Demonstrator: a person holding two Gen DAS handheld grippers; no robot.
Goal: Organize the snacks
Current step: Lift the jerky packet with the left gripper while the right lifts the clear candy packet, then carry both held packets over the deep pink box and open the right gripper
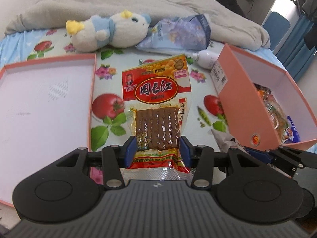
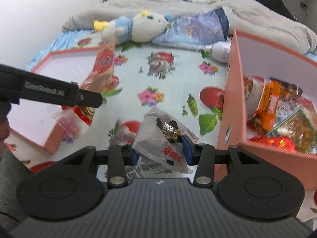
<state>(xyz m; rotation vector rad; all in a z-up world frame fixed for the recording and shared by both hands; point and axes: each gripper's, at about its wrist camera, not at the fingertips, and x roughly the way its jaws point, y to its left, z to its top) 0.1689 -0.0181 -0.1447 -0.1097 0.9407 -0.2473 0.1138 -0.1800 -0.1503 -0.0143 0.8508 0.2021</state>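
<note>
Both hands are loaded: the left tongs (image 1: pixel 158 151) clamp the red tofu-snack packet (image 1: pixel 157 107) above the bed, and the right tongs (image 2: pixel 160 152) pinch a grey sachet (image 2: pixel 158 138). Beyond, the pink box (image 2: pixel 233 103) already holds several snacks; by my reckoning these 2 remain, while its lid (image 1: pixel 45 99) lies bare.

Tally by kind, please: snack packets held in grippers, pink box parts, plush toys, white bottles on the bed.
Snack packets held in grippers: 2, red tofu packet in left gripper, grey packet in right gripper
Pink box parts: 2, lid, box
Plush toys: 1
White bottles: 1
Total: 6
</note>
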